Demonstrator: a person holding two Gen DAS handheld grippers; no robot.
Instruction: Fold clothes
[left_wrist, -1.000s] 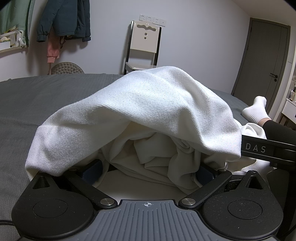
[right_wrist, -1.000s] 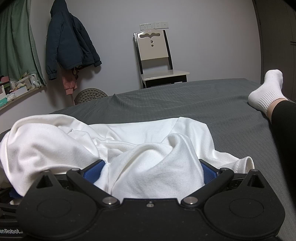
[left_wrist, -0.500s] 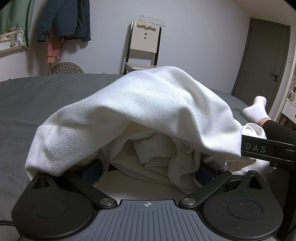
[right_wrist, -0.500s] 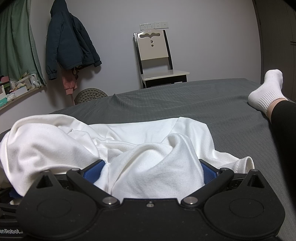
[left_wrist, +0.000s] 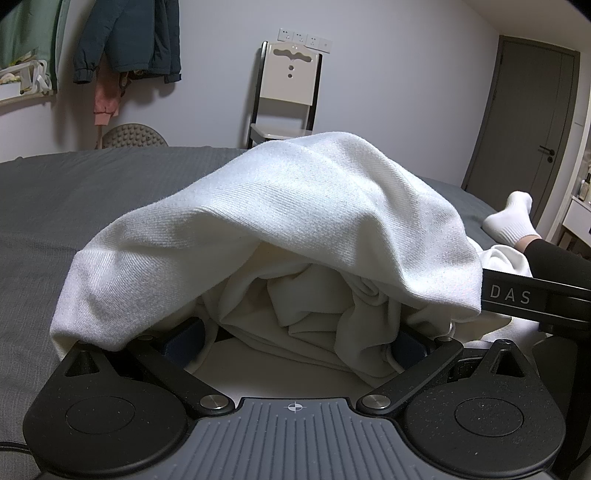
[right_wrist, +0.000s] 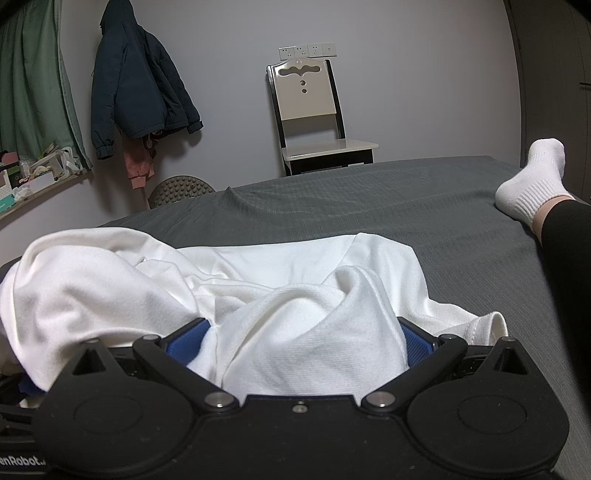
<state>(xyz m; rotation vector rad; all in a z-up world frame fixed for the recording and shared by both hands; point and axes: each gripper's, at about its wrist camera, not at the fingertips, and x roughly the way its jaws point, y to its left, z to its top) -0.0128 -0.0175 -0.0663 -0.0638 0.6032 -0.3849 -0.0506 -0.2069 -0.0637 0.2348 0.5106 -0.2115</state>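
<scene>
The left gripper (left_wrist: 295, 332) sat low on the bed, its two fingers spread wide, and the white garment (left_wrist: 280, 229) was heaped right over and between them, so I couldn't make out whether those fingers gripped any cloth at all! One big fold arched over the gripper like a tent, with crumpled layers bunched underneath. The right gripper (right_wrist: 303, 339) lay just beside it, fingers also set wide apart, blue pads (right_wrist: 184, 341) peeking out on both sides of a thick bundle of the same white garment (right_wrist: 295, 332) that filled the gap; gripped or only draped, I could not tell. The cloth spread away from it flat across the grey bed cover (right_wrist: 369, 199), with a hemmed edge curling at the right. In the left wrist view, a black bar printed DAS (left_wrist: 524, 299) showed at the right edge, touching the fold. A person's leg (right_wrist: 565, 236) in black with a white sock (right_wrist: 535, 177) rested on the bed, well apart from the cloth. Against the far wall stood a chair (right_wrist: 310, 122), and a dark jacket (right_wrist: 136, 81) hung to its left
</scene>
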